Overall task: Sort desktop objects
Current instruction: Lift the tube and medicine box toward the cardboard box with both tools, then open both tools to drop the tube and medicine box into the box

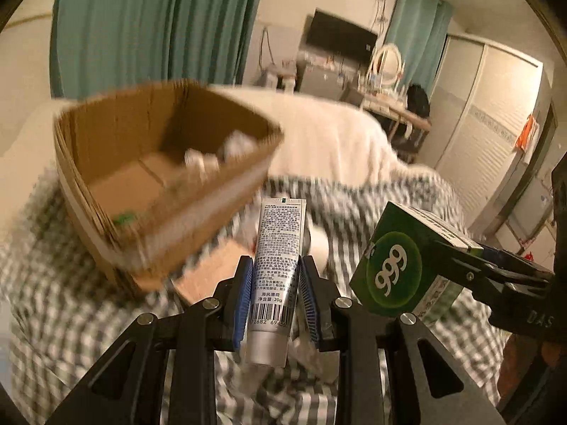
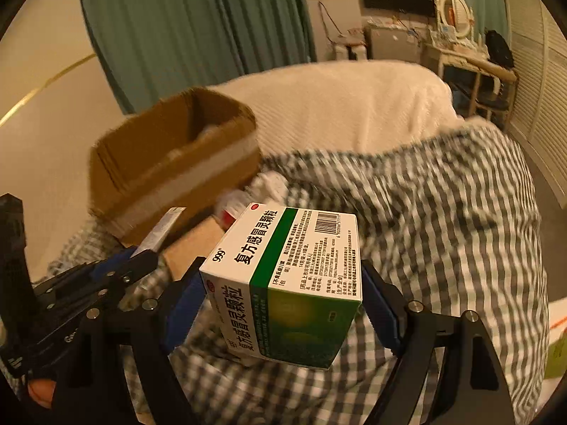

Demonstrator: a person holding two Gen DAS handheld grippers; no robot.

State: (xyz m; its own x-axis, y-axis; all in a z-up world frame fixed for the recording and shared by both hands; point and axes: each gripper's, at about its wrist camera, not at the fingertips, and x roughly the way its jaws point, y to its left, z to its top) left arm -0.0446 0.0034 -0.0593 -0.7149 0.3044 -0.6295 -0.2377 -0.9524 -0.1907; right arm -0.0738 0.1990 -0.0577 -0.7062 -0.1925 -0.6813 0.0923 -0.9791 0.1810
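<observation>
**Tube and medicine box held above the checked bedcover**

Over the bed, the left gripper (image 1: 274,283) is clamped on a silver tube (image 1: 274,265), its blue pads pressed to both sides; the tube stands upright between them, barcode end low, and its bottom edge is hidden behind the gripper frame. Just to the right, the right gripper (image 2: 283,304) holds a green-and-white medicine box (image 2: 287,283) marked "999", its wide-set blue pads against the box's two ends. In the left wrist view only one black finger shows along the box, and the rest of that gripper is cut off at the picture's edge.

Both grippers point forward and downward, side by side and close together. A bit of a fingertip shows at the lower left of the right wrist view.

Beyond them a brown cardboard box (image 1: 159,177) sits open on the green-and-white checked cover (image 2: 443,230). It is blurred; pale items lie inside, too smeared to name. More small things lie between the cardboard box and the grippers, partly hidden. A white blanket (image 2: 347,113) lies behind.
</observation>
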